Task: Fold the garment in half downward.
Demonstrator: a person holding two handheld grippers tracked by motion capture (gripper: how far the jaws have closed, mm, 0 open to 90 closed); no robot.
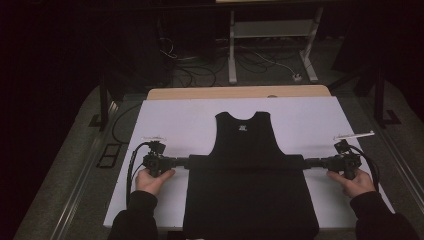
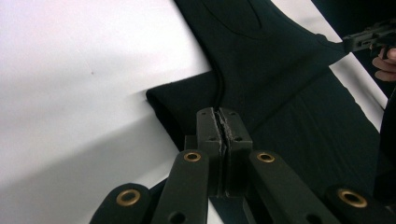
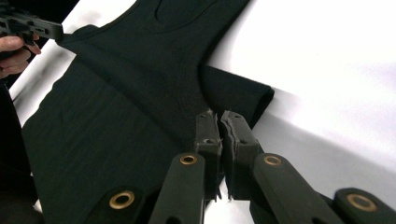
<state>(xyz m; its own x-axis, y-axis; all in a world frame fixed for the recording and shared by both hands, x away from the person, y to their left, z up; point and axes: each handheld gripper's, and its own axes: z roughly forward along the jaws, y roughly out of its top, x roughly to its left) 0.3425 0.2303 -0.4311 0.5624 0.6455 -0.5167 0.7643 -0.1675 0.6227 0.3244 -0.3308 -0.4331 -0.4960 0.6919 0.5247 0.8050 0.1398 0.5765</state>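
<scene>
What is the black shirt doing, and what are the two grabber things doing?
Black shirt: lying flat on the white table, lower half folded up, stretched sideways between the grippers.
Left gripper: shut on the shirt's left fold corner.
Right gripper: shut on the shirt's right fold corner.
White table: flat, holding the shirt.

**Room around the black top**

Bare white board lies open left, right and beyond the black top; the left gripper and right gripper block its folded ends; the garment fills the near middle.
</scene>
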